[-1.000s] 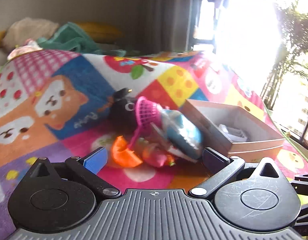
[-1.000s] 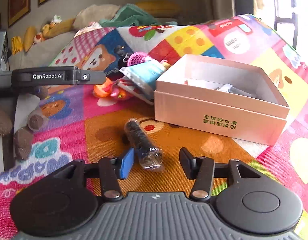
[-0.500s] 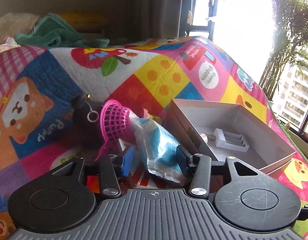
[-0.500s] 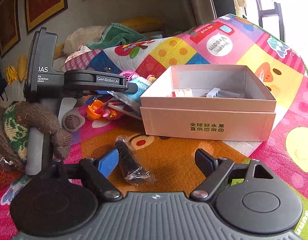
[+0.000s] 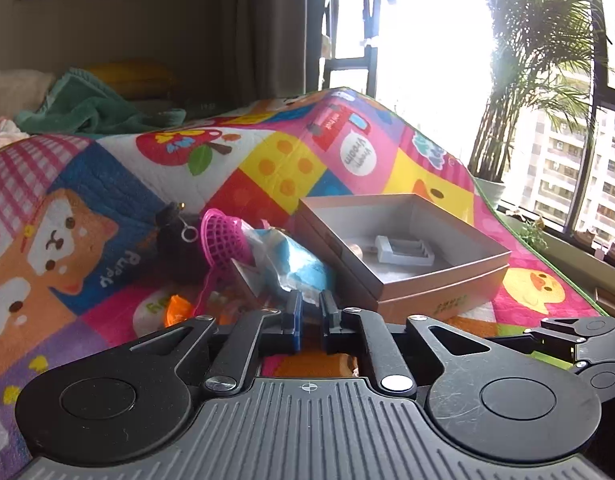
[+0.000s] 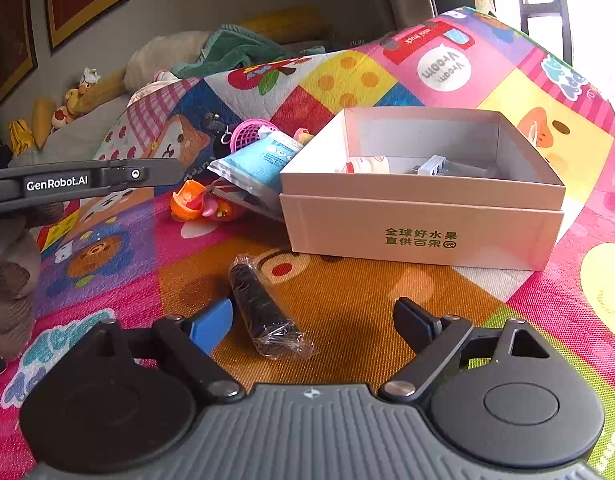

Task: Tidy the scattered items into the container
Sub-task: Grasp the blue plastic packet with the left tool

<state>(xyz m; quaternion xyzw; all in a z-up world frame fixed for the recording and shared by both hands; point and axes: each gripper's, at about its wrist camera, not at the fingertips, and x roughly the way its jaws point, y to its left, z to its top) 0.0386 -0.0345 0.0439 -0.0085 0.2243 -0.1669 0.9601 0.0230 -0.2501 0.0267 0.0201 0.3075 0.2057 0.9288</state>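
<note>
An open pink cardboard box (image 5: 439, 280) (image 6: 423, 224) sits on the play mat with a white holder (image 5: 403, 250) and a small figure (image 6: 367, 166) inside. A blue packet (image 5: 295, 264) (image 6: 255, 160) leans on a pink mesh basket (image 5: 223, 240) beside a black plush (image 5: 179, 248) and an orange toy (image 6: 187, 200). My left gripper (image 5: 309, 308) (image 6: 167, 168) is shut, the packet's near edge at its fingertips; whether they pinch it I cannot tell. My right gripper (image 6: 313, 312) is opening. A black wrapped roll (image 6: 263, 312) lies untouched between its jaws, near the blue finger.
The colourful play mat (image 6: 347, 300) rises at the back. Behind it lie a green towel (image 5: 87, 108), cushions and soft toys (image 6: 67, 104). A window with a potted palm (image 5: 527, 80) is to the right. A knitted brown glove (image 6: 11, 280) holds the left gripper.
My left gripper went from wide open to shut, reached in around the blue packet, then drew back while the packet stayed put. My right jaws spread wider around the roll.
</note>
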